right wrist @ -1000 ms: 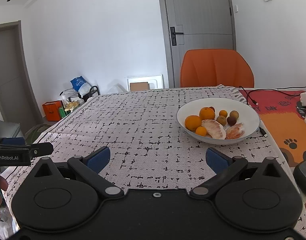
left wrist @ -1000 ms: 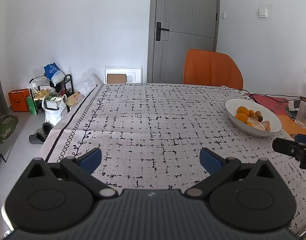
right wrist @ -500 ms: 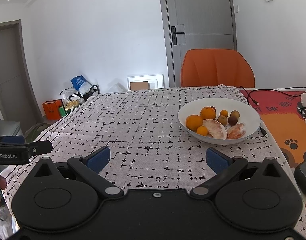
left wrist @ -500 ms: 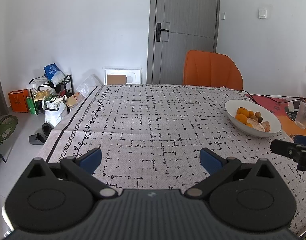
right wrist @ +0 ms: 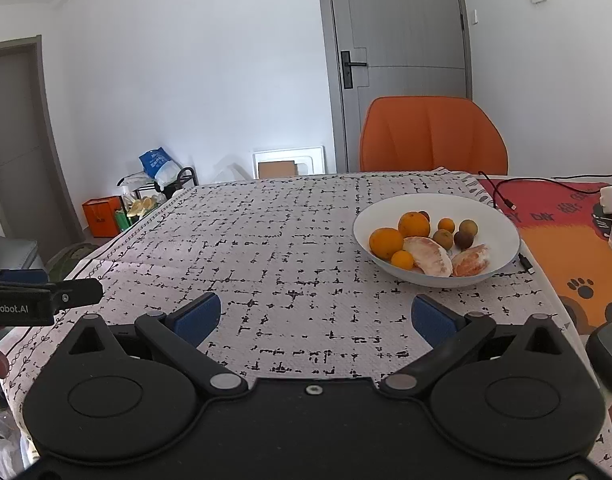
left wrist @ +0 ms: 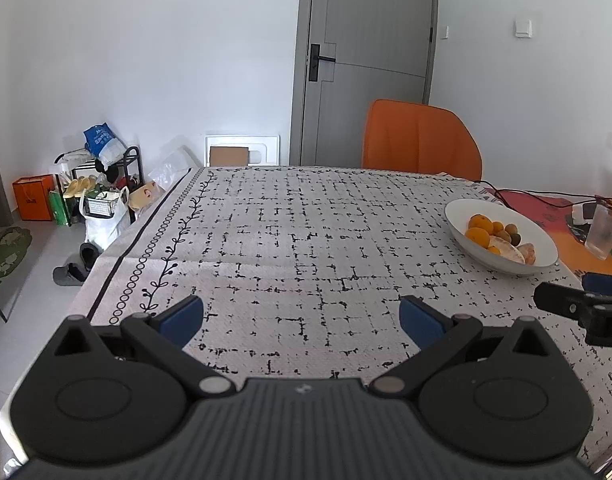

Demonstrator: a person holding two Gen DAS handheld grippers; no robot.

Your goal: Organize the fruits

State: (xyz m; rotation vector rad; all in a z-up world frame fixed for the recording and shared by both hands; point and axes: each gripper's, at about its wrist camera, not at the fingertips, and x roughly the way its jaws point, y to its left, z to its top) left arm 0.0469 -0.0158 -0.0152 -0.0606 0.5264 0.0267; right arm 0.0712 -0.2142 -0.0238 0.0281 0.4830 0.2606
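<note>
The table (right wrist: 289, 240), under a grey-white cloth printed with black dashes, fills both views. An orange chair (right wrist: 432, 136) stands at its far edge. The white bowl (right wrist: 494, 216) sits toward the far right corner of the cloth, just beside the red and orange mat (right wrist: 562, 240) along the right edge. All the fruit in view lies inside the bowl: two oranges (right wrist: 386, 242), two peeled citrus segments (right wrist: 430, 256), smaller orange fruits (right wrist: 402, 260) and a few small brown ones (right wrist: 443, 238). No fruit shows on the cloth. That fits either fruit already gathered or fruit about to be sorted out of the bowl.

The left gripper (left wrist: 301, 316) hovers over the near edge with its jaws spread wide and nothing between them. The right gripper (right wrist: 316, 316) hovers likewise, wide and empty, with the bowl ahead and slightly to its right.

The likely risks are these: the peeled segments look soft and could tear or squash under a hard pinch; the small round fruits could roll off the fingers or off the table; a push against the bowl's low rim could slide it onto the black cable (right wrist: 524, 262) or toward the glass (left wrist: 604, 232) on the mat.

Compared with a second ago, the bowl sits a touch further off in the left view; the jaws are just as wide.
</note>
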